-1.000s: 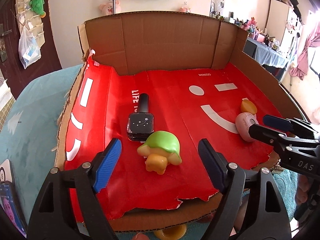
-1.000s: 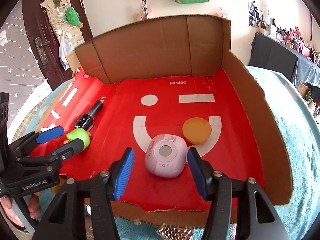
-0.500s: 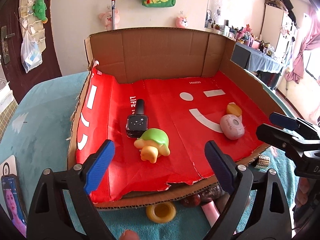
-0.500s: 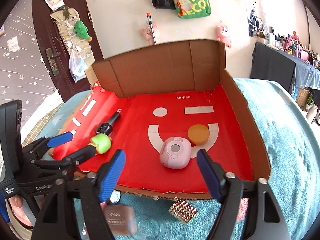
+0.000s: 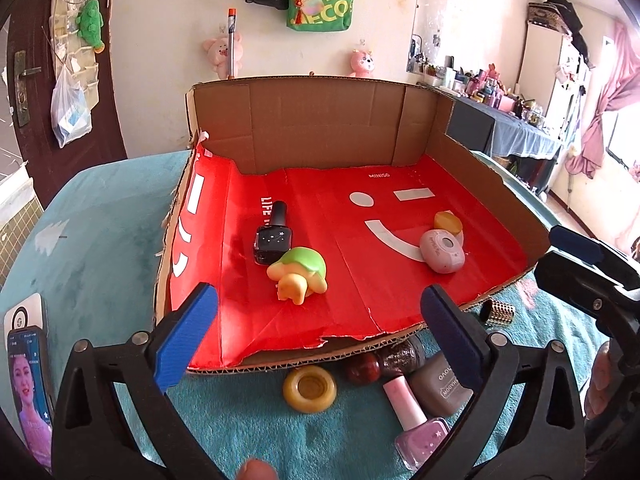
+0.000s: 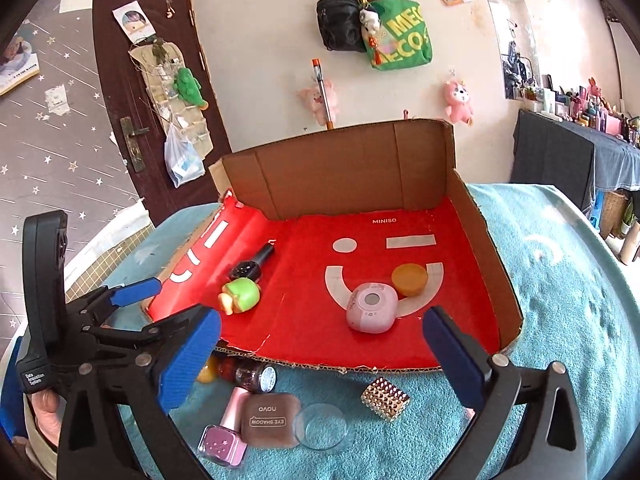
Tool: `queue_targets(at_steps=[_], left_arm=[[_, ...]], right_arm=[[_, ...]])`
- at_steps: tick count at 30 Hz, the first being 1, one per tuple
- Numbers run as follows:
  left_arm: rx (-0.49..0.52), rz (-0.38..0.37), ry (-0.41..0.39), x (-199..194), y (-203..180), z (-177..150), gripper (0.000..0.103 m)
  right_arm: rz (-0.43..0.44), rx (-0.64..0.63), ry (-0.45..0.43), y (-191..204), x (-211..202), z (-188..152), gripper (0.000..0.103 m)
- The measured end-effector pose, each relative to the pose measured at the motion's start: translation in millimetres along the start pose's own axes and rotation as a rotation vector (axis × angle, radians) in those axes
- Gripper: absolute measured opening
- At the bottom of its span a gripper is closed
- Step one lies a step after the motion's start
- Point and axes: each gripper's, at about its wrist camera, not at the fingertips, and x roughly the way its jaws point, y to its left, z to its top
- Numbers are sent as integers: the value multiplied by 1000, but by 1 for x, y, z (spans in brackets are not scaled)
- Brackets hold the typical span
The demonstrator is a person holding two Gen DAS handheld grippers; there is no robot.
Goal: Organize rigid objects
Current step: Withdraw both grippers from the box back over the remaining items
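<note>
A cardboard box [image 5: 480,184] with red lining lies open toward me. Inside it on the left are a green turtle toy [image 5: 300,272] and a black nail polish bottle [image 5: 274,236]. On the right are a pink round case [image 6: 372,306] and an orange disc [image 6: 410,278]. My left gripper [image 5: 318,336] hangs before the box's front edge, its jaws opening with nothing between them. My right gripper [image 6: 320,360] hangs likewise before the pink case, its jaws opening and empty. The pads touch nothing.
On the teal blanket before the box lie a yellow ring [image 5: 310,389], a pink nail polish [image 6: 228,428], a brown eye shadow compact [image 6: 270,420], a glass dish [image 6: 322,426], a studded gold piece [image 6: 386,398] and a glitter bottle [image 6: 256,376]. A phone [image 5: 28,380] lies far left.
Both grippers drew back and upward out of the box while their jaws spread wider. The turtle and the pink case stayed on the lining. The items before the box came into view.
</note>
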Motion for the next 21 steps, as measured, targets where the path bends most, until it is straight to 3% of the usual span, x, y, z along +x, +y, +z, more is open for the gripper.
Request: queue_targets(at_steps=[7, 21], left_arm=[[4, 11, -31, -15, -4, -9, 103], [-36, -7, -3, -33, -3, -28, 103]], right_arm=[[-1, -23, -66, 8, -17, -10, 103], [-49, 24, -70, 12, -37, -35, 103]])
